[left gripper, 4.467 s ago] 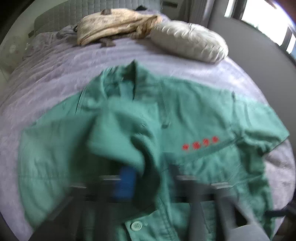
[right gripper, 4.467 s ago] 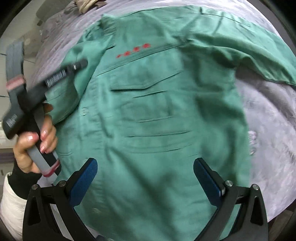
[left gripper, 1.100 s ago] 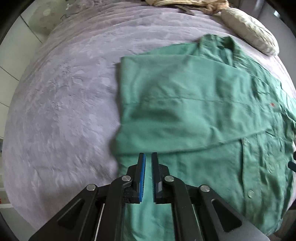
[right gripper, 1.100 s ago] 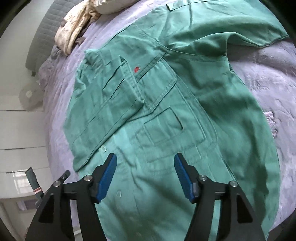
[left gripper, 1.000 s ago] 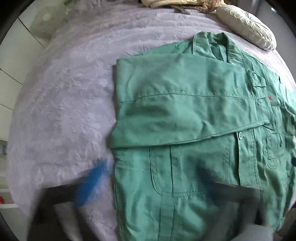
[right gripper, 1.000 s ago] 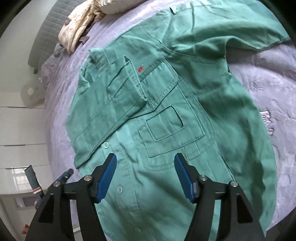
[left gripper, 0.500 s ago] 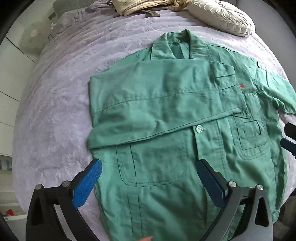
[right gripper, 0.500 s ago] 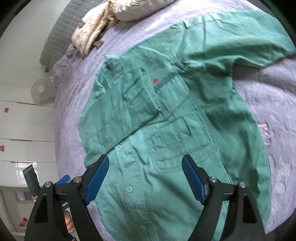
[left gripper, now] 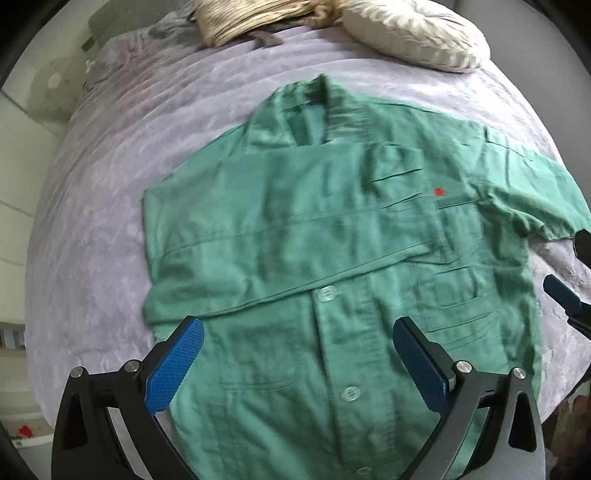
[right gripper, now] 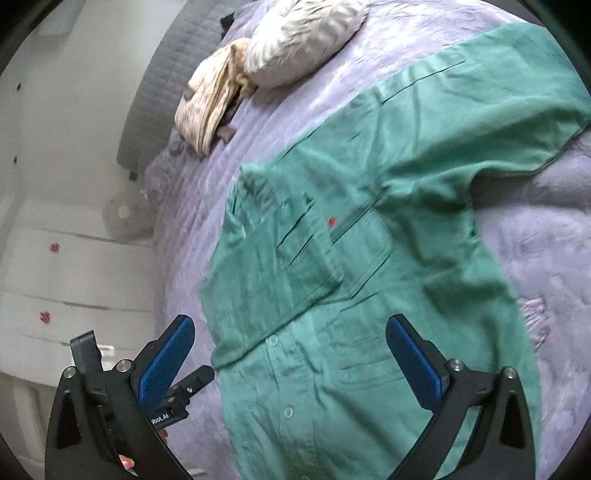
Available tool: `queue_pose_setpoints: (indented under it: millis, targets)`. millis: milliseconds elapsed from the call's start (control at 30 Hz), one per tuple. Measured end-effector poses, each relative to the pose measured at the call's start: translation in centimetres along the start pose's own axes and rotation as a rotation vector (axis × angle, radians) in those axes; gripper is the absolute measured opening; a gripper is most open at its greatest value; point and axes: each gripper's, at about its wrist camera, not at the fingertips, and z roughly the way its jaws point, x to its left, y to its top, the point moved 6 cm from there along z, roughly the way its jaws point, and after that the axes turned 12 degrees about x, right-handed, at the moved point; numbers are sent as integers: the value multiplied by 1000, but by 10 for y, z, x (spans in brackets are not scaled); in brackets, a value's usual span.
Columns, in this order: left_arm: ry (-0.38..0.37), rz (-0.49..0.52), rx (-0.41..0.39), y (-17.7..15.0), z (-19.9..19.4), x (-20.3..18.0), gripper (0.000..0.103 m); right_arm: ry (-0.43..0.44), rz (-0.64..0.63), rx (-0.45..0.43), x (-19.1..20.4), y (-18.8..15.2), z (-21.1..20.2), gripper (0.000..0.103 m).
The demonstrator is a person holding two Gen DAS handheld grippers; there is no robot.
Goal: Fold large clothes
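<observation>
A large green button shirt (left gripper: 332,236) lies face up on the lilac bed cover (left gripper: 110,192). Its left sleeve is folded across the chest; the right sleeve (left gripper: 532,192) still spreads out to the right. My left gripper (left gripper: 299,363) is open and empty, above the shirt's lower front. My right gripper (right gripper: 291,358) is open and empty, above the shirt's lower part, which also shows in the right wrist view (right gripper: 369,258). The spread sleeve (right gripper: 498,110) lies at the upper right there. The left gripper's tool (right gripper: 184,387) shows at the lower left.
A cream pillow (left gripper: 413,33) and a beige bundle of cloth (left gripper: 251,18) lie at the head of the bed. The right gripper's blue pad (left gripper: 563,297) shows at the right edge. White drawers (right gripper: 55,288) stand left of the bed.
My left gripper let go of the folded sleeve, opened wide and drew back toward the shirt's hem. My right gripper opened wider and pulled back and up.
</observation>
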Motion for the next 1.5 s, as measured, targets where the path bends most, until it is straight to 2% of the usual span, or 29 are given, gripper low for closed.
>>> queue_pose_setpoints:
  millis: [200, 467, 667, 733, 900, 1067, 1133, 1167, 1200, 1233, 1267, 1300, 1400, 1500]
  targets:
    - [-35, 44, -31, 13, -12, -39, 102, 18, 78, -74, -44, 27, -46, 103]
    - [-62, 18, -67, 26, -17, -53, 102, -7, 170, -193, -101, 69, -109, 103]
    - [-79, -12, -28, 35, 13, -64, 103, -12, 337, -181, -169, 83, -120, 103]
    - [-94, -20, -8, 37, 25, -69, 102, 4, 402, -185, -193, 86, -117, 103]
    - [-105, -9, 13, 47, 45, -87, 102, 107, 526, -327, -239, 105, -131, 103]
    - [-103, 8, 1, 58, 52, -97, 102, 215, 555, -450, -256, 143, -156, 103]
    - [-103, 5, -4, 62, 55, -98, 102, 219, 571, -485, -262, 159, -164, 101]
    - [-105, 1, -3, 64, 56, -98, 102, 228, 585, -495, -265, 164, -166, 98]
    - [-108, -4, -5, 65, 57, -97, 102, 253, 606, -497, -268, 170, -166, 81]
    - [-110, -9, -7, 67, 58, -95, 102, 266, 623, -488, -270, 174, -165, 41]
    - [-113, -17, -10, 68, 58, -92, 102, 274, 642, -472, -271, 175, -163, 16]
    - [-117, -23, -13, 69, 58, -89, 102, 283, 653, -450, -271, 177, -159, 4]
    - [-119, -47, -27, 71, 58, -73, 102, 321, 567, -449, -246, 181, -161, 4]
    - [-119, -84, -45, 72, 58, -48, 102, 359, 413, -415, -197, 187, -162, 4]
